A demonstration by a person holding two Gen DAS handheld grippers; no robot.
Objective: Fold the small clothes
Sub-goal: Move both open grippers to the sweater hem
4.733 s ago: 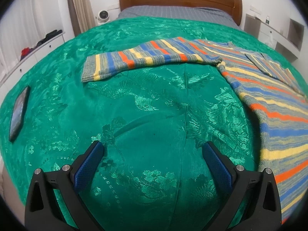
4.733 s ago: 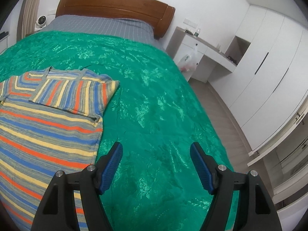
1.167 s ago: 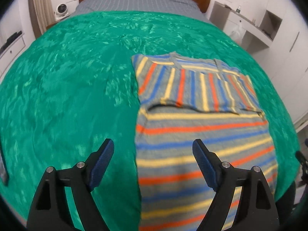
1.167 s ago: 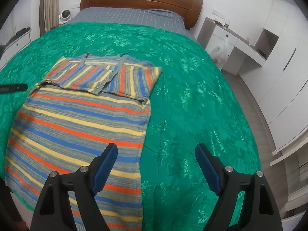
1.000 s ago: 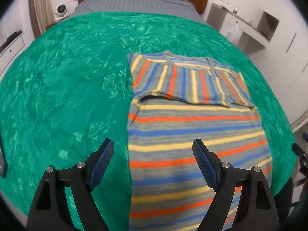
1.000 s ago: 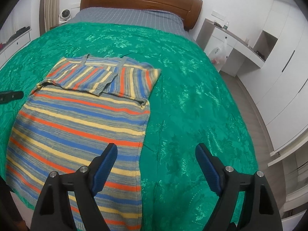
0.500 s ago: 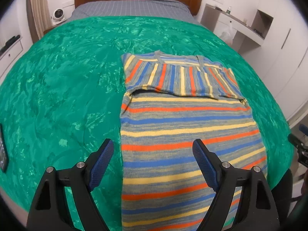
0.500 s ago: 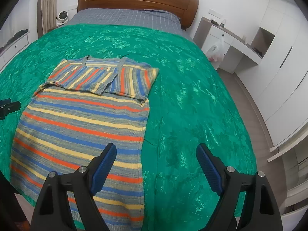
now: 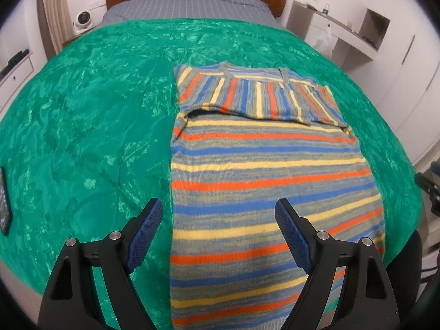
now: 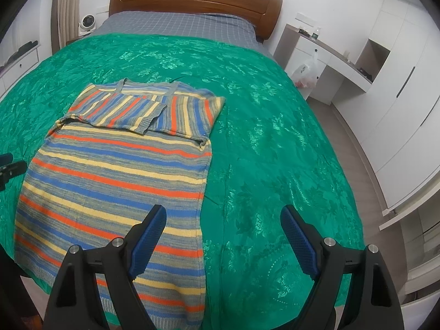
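Dark flat device (image 9: 3, 202) lies at the far left edge of the green bedspread (image 9: 82, 126). Left gripper (image 9: 217, 236) hovers over the near left edge of the striped sweater (image 9: 264, 170), jaws wide apart, nothing between the pads. Sweater lies flat at the foot of the bed, both sleeves folded across the chest. Right gripper (image 10: 222, 242) hangs above the sweater's right hem edge (image 10: 202, 236), jaws also spread, empty. White cabinets (image 10: 398, 88) far right.
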